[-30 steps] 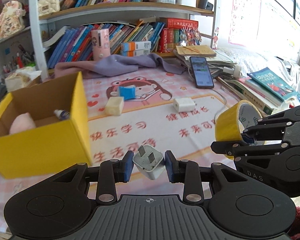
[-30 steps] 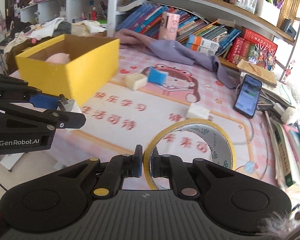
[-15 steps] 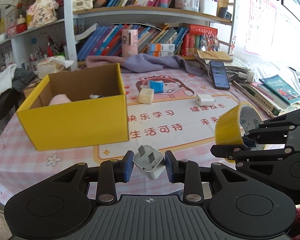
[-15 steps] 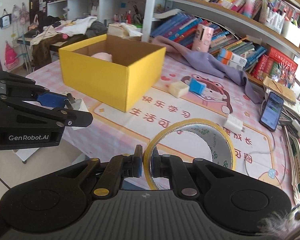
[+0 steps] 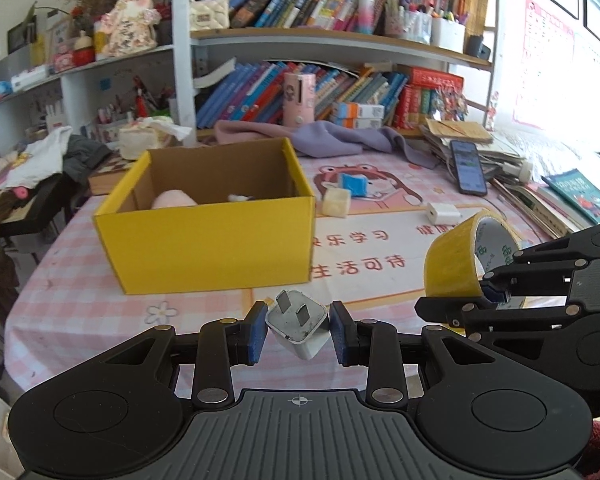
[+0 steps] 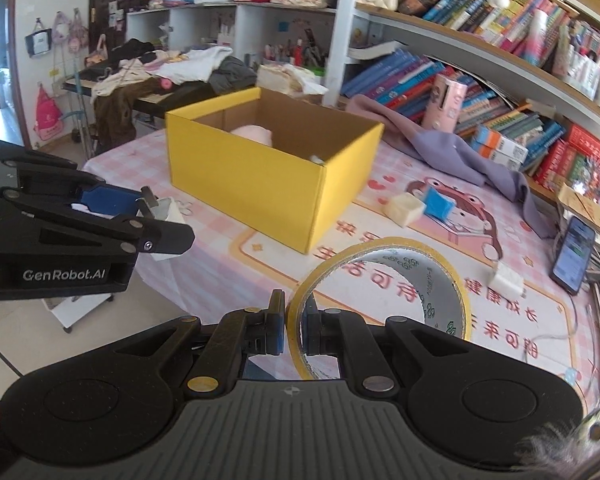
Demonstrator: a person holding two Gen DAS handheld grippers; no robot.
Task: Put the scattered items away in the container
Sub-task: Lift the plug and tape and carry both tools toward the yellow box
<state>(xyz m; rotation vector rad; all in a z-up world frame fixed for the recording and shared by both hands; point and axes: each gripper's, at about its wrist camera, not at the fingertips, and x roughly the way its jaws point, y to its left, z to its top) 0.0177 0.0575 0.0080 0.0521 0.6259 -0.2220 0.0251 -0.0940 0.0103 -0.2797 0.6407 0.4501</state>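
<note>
My left gripper [image 5: 299, 330] is shut on a white plug adapter [image 5: 298, 326] and holds it above the table's near edge, in front of the yellow box [image 5: 212, 240]. My right gripper [image 6: 293, 330] is shut on the wall of a yellow tape roll [image 6: 384, 300], held to the right of the box [image 6: 268, 184]. The roll [image 5: 456, 264] and the right gripper show at the right of the left wrist view. The box is open and holds a pink soft item [image 5: 174, 200]. A cream cube [image 5: 335, 205], a blue block [image 5: 354, 184] and a white charger [image 5: 444, 214] lie on the mat.
A purple cloth [image 5: 340, 140], a phone [image 5: 468, 166] and stacked books [image 5: 540, 196] lie at the back and right. Bookshelves [image 5: 320, 40] stand behind the table. A side desk with clothes [image 6: 160, 68] stands to the left.
Both grippers have pulled back and risen away from the table with their items still held. The yellow box now sits further off and more central in both views.
</note>
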